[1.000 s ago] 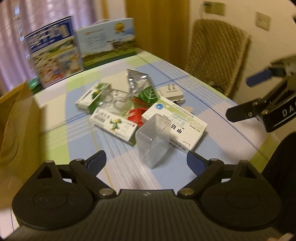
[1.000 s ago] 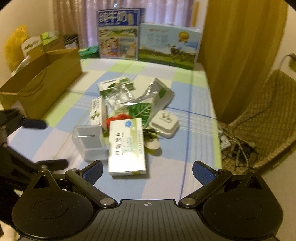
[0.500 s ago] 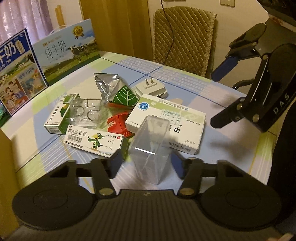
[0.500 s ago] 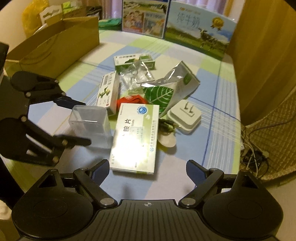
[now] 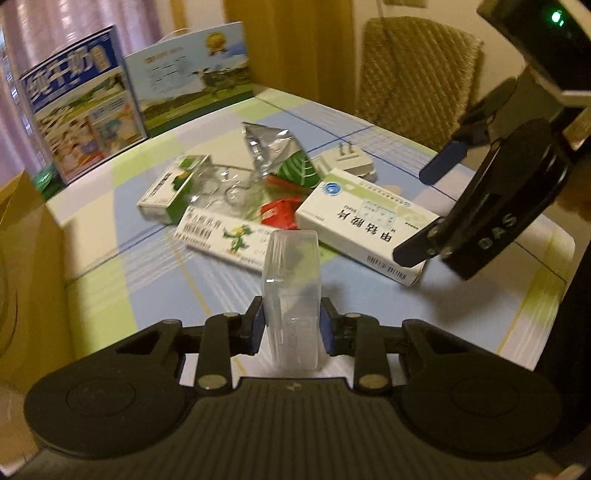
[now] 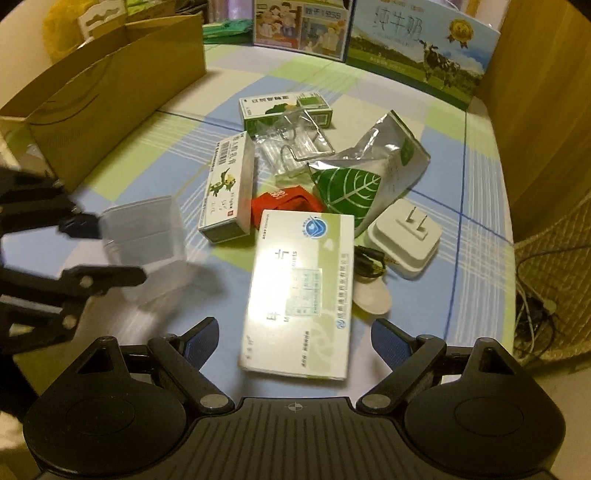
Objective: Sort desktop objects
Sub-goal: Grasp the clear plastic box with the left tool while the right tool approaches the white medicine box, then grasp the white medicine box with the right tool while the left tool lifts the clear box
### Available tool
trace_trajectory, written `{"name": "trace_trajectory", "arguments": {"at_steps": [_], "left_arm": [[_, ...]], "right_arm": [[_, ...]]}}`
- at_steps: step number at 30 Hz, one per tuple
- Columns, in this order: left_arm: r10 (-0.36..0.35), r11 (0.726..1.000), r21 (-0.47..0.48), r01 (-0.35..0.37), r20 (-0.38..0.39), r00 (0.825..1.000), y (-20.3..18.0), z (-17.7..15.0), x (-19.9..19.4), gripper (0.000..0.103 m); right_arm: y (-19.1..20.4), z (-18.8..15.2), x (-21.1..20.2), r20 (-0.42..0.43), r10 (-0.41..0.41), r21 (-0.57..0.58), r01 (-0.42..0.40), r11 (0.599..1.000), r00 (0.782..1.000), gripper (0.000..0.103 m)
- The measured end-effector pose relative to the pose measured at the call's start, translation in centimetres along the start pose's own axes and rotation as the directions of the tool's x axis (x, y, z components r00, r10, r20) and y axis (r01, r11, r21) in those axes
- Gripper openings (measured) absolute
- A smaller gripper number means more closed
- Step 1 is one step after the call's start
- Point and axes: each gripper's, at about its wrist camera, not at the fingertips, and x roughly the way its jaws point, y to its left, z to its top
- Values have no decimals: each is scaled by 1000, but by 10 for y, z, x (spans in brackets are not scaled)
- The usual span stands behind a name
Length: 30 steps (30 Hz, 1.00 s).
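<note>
Step in hand: pick-up. Left gripper clamped on clear rectangular plastic case, apparently lifted above checked tablecloth. Right gripper spread, empty. Next, likely: carry to brown cardboard box (destination guessed).

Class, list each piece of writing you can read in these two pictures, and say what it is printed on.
"DAS": right gripper body.
"纯牛奶": milk carton with the cow.
"1956": other milk carton.
Medicine boxes: print too blurred to read.
Clear plastic box: no text.
</note>
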Motion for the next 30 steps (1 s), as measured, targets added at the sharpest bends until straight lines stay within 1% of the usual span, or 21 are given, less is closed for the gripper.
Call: {"name": "trace_trajectory", "arguments": {"at_steps": [5, 6, 7, 8, 9, 10, 17, 22, 23, 24, 30], "left_arm": [[-8, 998, -54, 9, 14, 1000, 7, -8, 3, 26], [-8, 999, -53, 9, 20, 1000, 7, -9, 3, 30], [-6, 999, -46, 7, 25, 1000, 7, -9, 4, 32], [-6, 999, -40, 7, 34, 999, 7, -9, 5, 34], [-10, 999, -38, 12, 39, 999, 7, -9, 6, 35], [-19, 999, -39, 20, 41, 999, 8, -9, 7, 35], [-35, 998, -42, 36, 34, 999, 9, -10, 17, 35], [-39, 998, -39, 40, 23, 999, 6, -11, 22, 35], [-40, 998, -41, 41, 22, 999, 6, -11, 23, 32], [-39, 998, -43, 40, 23, 999, 6, -10, 23, 27], [-29, 998, -53, 30, 28, 999, 6, -10, 22, 26]], "right_arm": [[4, 0, 17, 9, -53, 56, 53, 997, 999, 86], [5, -1, 20, 15, -57, 65, 56, 996, 998, 82], [5, -2, 23, 15, -59, 71, 58, 996, 998, 76], [6, -4, 25, 14, -59, 75, 58, 995, 998, 74], [5, -5, 27, 18, -64, 85, 62, 994, 998, 69], [5, -5, 29, 23, -64, 92, 62, 994, 998, 69], [6, -7, 31, 53, -63, 107, 57, 993, 997, 68], [4, -6, 36, 54, -68, 126, 60, 990, 996, 69], [4, -6, 37, 56, -68, 128, 60, 990, 996, 69], [4, -6, 37, 59, -70, 127, 62, 990, 996, 69], [4, -5, 40, 70, -80, 125, 70, 990, 994, 69]]}}
